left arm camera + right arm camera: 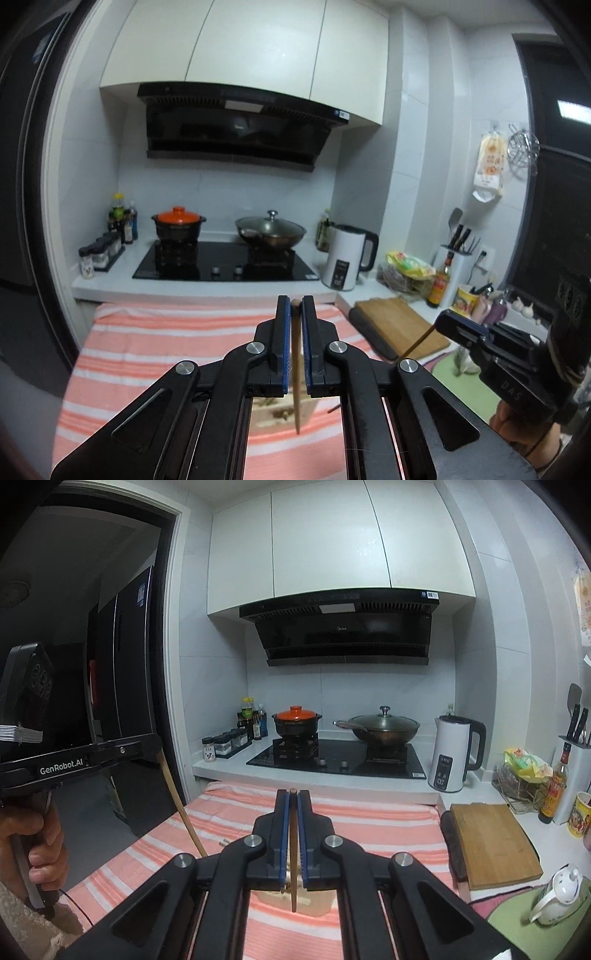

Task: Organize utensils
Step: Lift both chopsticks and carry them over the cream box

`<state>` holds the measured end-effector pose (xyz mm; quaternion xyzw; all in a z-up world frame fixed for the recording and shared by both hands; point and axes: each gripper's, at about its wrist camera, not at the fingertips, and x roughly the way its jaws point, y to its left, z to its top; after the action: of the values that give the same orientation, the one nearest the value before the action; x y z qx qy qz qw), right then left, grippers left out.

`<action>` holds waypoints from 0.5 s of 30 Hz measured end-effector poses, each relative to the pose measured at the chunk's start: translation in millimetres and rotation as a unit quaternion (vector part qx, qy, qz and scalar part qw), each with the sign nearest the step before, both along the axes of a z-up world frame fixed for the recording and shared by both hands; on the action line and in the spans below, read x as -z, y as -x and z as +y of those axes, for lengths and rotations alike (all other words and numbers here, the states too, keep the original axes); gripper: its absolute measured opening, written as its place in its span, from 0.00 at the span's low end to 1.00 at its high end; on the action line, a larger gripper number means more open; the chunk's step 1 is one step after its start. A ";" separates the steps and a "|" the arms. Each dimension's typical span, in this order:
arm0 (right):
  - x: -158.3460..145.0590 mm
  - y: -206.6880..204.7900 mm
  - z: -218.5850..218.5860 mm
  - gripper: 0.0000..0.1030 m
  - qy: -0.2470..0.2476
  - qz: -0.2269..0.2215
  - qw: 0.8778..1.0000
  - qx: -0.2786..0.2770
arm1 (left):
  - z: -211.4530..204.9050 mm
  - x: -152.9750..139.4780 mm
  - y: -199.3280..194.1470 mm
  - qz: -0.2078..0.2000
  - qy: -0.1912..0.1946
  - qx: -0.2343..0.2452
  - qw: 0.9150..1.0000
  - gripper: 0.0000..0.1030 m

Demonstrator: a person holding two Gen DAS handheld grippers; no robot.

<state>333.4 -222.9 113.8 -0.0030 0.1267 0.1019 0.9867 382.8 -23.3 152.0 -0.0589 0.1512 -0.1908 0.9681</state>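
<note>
light wooden chopstick upright in left claw, darker chopstick in right claw

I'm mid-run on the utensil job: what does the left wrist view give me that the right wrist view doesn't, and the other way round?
Left wrist only: the left tool shut on a pale chopstick; garlic bulbs on the counter at far right.

Right wrist only: the right tool shut on a darker chopstick; a white teapot; the dark doorway on the left.

Both: striped cloth, orange-lidded pot, wok, white kettle, cutting board, and a container below the tools.
</note>
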 end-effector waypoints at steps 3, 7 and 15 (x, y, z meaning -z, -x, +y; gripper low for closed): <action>-10.0 -20.0 2.0 0.04 0.000 -0.018 1.000 0.005 | -1.1 -5.3 -21.6 -0.013 0.010 -0.015 1.000 0.03; -3.3 -54.4 4.5 0.04 -0.001 -0.012 1.000 0.006 | -5.9 7.1 -53.2 0.000 0.015 -0.027 1.000 0.03; 59.0 -123.7 -1.9 0.04 -0.038 0.082 0.996 0.001 | -7.3 75.4 -114.0 0.091 0.014 -0.035 0.995 0.03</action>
<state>457.2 -224.8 54.9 0.0435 0.2035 0.1054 0.9724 496.8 -30.6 76.6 -0.0947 0.2338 -0.1527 0.9555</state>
